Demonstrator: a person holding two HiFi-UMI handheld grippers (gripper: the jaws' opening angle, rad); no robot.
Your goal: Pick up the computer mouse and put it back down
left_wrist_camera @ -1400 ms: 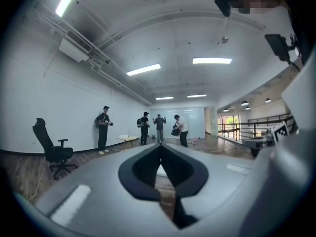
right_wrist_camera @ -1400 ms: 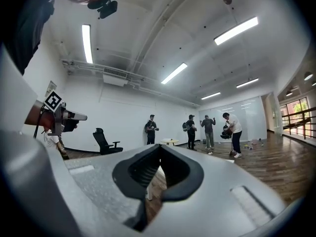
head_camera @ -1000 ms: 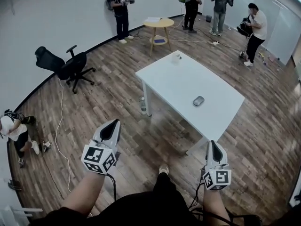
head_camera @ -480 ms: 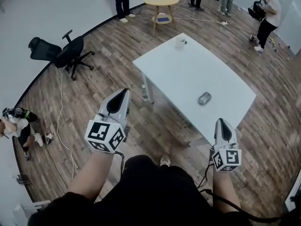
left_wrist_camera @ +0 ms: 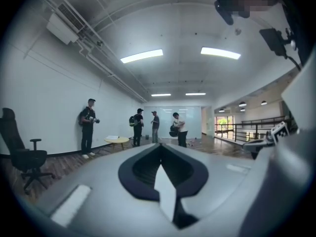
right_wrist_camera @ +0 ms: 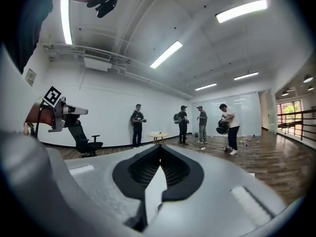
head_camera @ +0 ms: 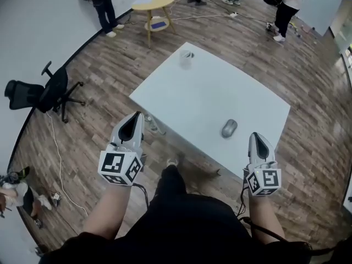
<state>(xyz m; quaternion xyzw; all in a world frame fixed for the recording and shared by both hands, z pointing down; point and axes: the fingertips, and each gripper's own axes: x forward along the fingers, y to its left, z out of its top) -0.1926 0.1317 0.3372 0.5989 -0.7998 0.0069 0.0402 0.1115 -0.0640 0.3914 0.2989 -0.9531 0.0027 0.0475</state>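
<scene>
A grey computer mouse (head_camera: 229, 128) lies near the front right edge of the white table (head_camera: 192, 92) in the head view. My right gripper (head_camera: 257, 138) is held level just right of the mouse and short of the table edge, jaws shut and empty. My left gripper (head_camera: 134, 118) hovers over the floor off the table's left corner, also shut with nothing in it. In the left gripper view (left_wrist_camera: 159, 152) and the right gripper view (right_wrist_camera: 159, 149) the jaws meet in a point, and the mouse is hidden behind them.
A clear cup (head_camera: 186, 59) stands at the table's far corner. A bottle (head_camera: 153, 127) sits on the floor by the table leg. A black office chair (head_camera: 41, 91) is at left, and a round yellow side table (head_camera: 153, 4) stands behind. Several people stand along the far wall.
The table has come nearer in the head view. Both grippers now flank its near edge, the right one close beside the mouse. Jaws stayed shut.
</scene>
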